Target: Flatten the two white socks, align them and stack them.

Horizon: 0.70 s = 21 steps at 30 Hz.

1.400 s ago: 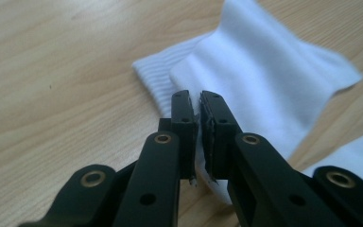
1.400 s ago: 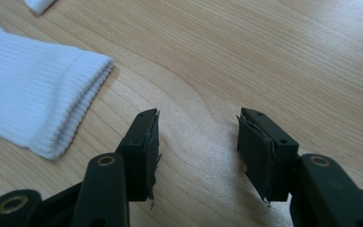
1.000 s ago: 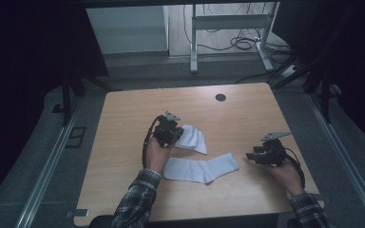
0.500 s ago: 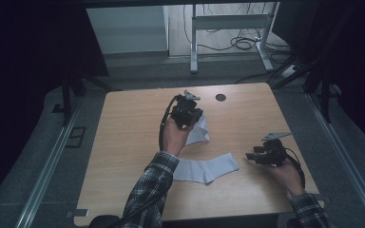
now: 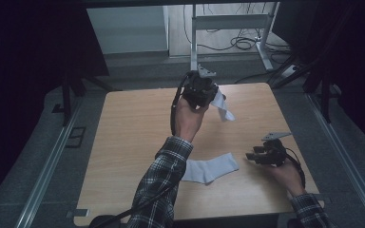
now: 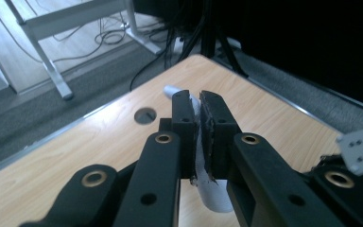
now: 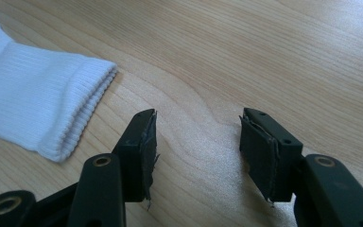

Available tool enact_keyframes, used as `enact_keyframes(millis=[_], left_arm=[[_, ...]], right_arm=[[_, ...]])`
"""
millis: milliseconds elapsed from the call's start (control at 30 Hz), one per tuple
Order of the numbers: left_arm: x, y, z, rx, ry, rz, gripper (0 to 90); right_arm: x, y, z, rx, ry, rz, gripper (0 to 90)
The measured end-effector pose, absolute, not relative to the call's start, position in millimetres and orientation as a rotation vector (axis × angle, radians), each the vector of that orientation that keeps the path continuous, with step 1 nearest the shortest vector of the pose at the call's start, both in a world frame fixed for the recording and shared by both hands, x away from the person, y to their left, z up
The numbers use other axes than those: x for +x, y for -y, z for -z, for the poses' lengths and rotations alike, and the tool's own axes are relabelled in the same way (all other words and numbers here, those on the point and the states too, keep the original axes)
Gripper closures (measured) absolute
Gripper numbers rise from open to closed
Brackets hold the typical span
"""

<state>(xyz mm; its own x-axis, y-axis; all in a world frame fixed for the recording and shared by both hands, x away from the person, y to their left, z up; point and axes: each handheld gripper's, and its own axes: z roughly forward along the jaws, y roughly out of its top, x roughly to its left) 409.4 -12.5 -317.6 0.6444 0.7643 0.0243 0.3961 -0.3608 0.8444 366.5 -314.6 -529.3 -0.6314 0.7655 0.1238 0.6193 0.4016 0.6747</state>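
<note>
Lifted higher and carried toward the far edge of the desk (image 5: pixel 123 137) since 0.5 s ago, the left tongs (image 5: pixel 200 90) now hang above the far middle of the wood with 1 white sock (image 5: pixel 222 107) dangling from them, clear of the surface. From the left gripper view, the 2 black jaws are pressed together on a strip of that sock's white fabric (image 6: pixel 199 151), and the rest of it hangs below and beyond them, toward a round hole in the desk (image 6: pixel 145 115).

A second white sock (image 5: pixel 210 168) lies flat near the front middle of the desk, just beside the plaid sleeve (image 5: pixel 159 185) of the left arm. Its ribbed cuff (image 7: pixel 82 101) shows in the right gripper view, near the jaws but not touching them. The right tongs (image 5: pixel 259 156) rest low over the desk at the right, as they did 0.5 s ago, spread wide with bare wood between the jaws (image 7: pixel 196 156).

No brand, label or writing can be read on the socks or the tongs.
</note>
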Motion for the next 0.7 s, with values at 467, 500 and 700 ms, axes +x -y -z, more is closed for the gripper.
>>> enact_keyframes(millis=[467, 500, 700], left_arm=[[412, -44, 423, 2.135, -1.113, -0.456, 84.5], [411, -48, 427, 2.142, -1.122, -0.456, 84.4], [403, -84, 462, 2.188, -1.192, -0.460, 83.9]], right_arm=[[366, 314, 529, 1.236, -2.449, -1.049, 45.3], [365, 313, 529, 1.235, -2.450, -1.047, 45.3], [365, 312, 530, 1.211, -2.449, -1.038, 45.0]])
